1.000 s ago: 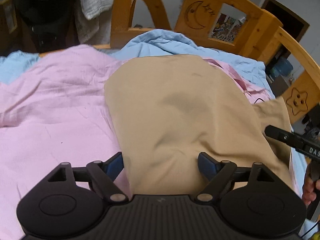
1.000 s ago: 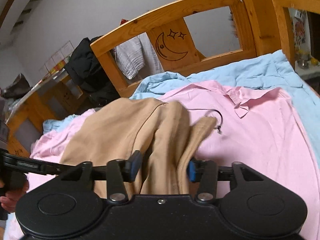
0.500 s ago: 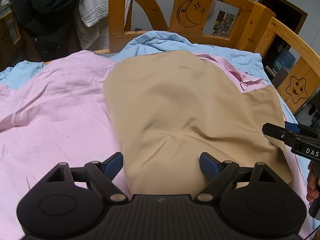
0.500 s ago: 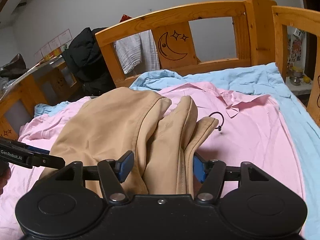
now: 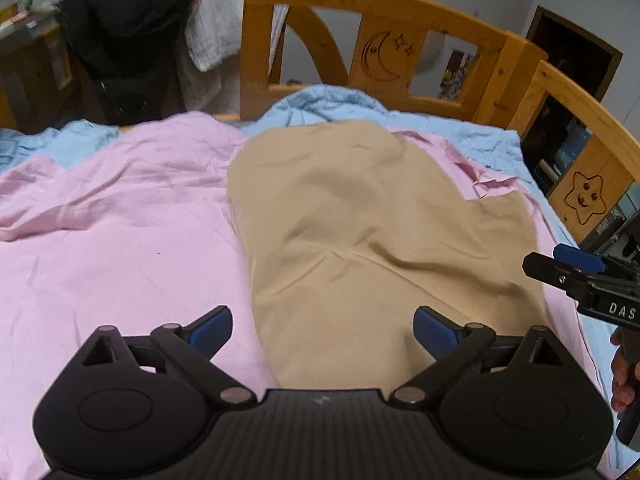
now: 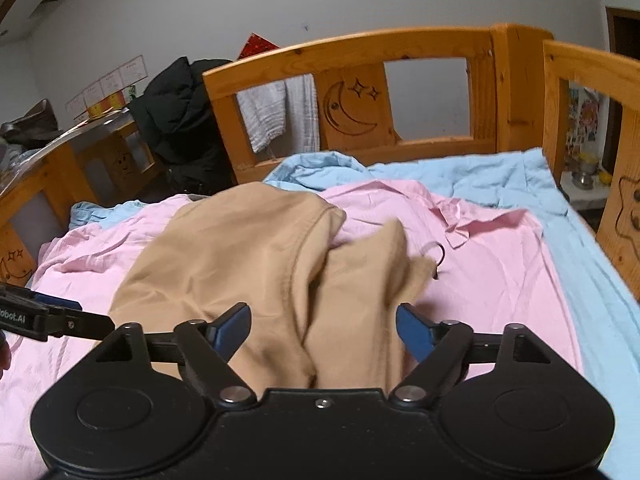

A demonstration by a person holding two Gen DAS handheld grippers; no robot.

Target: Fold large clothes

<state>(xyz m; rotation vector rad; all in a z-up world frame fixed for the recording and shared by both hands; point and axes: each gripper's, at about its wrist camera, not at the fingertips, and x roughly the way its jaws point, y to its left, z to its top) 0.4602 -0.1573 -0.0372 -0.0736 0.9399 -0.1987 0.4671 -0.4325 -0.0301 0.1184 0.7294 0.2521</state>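
- Your left gripper (image 5: pixel 322 330) is opening wide over the tan garment (image 5: pixel 372 240), gripping nothing.
- The garment is lying folded on the pink sheet (image 5: pixel 120 248).
- Your right gripper (image 6: pixel 323 330) is opening around bunched cloth; snagging a pad could undo the fold.

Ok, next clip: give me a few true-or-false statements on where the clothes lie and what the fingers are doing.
1. The tan garment lies on the pink garment. True.
2. The right gripper is clamped shut on the tan cloth. False: its fingers are opening, with cloth between them but not pinched.
3. The headboard bears a carved moon. True.
4. The left gripper holds a hanger. False: its fingers are opening over the tan cloth, holding nothing.
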